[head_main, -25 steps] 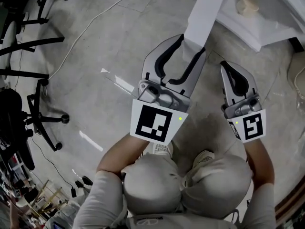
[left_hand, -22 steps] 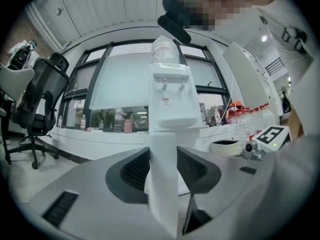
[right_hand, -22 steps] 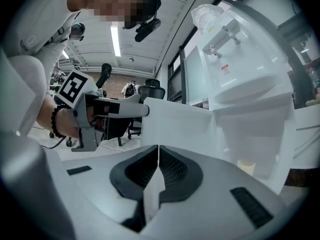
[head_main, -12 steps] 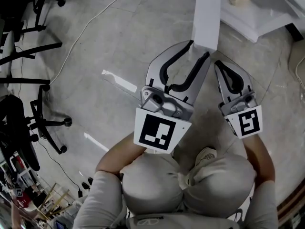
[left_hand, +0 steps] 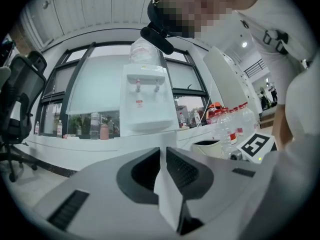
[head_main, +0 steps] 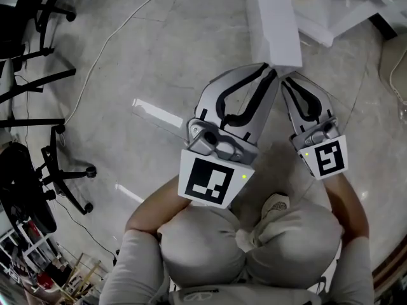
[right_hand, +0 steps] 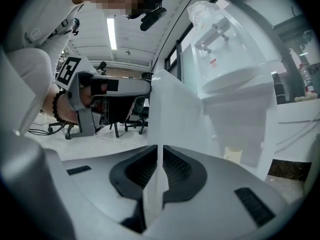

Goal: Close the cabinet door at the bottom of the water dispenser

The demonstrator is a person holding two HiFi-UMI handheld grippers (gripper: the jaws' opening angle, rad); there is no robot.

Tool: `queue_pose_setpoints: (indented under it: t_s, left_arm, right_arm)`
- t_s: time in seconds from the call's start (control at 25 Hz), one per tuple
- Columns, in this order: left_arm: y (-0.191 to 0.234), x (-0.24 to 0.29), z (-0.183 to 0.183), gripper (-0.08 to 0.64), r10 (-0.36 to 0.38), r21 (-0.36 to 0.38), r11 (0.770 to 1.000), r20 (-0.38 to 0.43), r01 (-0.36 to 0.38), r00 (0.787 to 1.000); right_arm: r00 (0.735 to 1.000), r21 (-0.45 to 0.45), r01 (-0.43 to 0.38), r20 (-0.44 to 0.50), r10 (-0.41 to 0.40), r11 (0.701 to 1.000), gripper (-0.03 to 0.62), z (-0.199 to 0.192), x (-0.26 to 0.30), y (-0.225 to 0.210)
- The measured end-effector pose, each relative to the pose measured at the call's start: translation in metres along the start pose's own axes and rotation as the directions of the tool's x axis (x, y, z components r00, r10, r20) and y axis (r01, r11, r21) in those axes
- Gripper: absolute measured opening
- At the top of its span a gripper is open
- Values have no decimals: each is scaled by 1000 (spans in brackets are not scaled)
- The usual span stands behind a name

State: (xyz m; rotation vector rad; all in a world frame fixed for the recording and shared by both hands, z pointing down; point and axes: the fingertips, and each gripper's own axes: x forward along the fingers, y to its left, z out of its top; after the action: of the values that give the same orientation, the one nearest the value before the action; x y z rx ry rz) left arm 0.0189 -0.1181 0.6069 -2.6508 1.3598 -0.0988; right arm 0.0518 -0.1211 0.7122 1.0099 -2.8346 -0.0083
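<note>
Two claws meet at the cabinet door (head_main: 276, 24), which stretches straight ahead: my left claw (head_main: 272, 70) is closing on its near edge, my right claw (head_main: 287, 81) clenched empty just beside.

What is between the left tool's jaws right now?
The edge of the cabinet door, pinched there as the left tool is closing its jaws; the left gripper view shows it.

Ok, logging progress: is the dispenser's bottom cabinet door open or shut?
Open: the cabinet door stands swung out from the water dispenser, its free edge between the closing jaws of the left hand-held gripper.
</note>
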Motion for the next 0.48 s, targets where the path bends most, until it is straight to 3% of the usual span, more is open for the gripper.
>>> queue_pose_setpoints:
  t_s: [0.12, 0.48]
  left_arm:
    - [-6, 5, 1, 44, -19, -2, 1000, 5, 19, 1000]
    - [-19, 18, 1, 46, -68, -31, 997, 23, 68, 997]
  right_arm:
    - [1000, 14, 4, -19, -4, 1000, 71, -7, 0, -3]
    - [1000, 16, 28, -13, -27, 999, 132, -15, 2, -9]
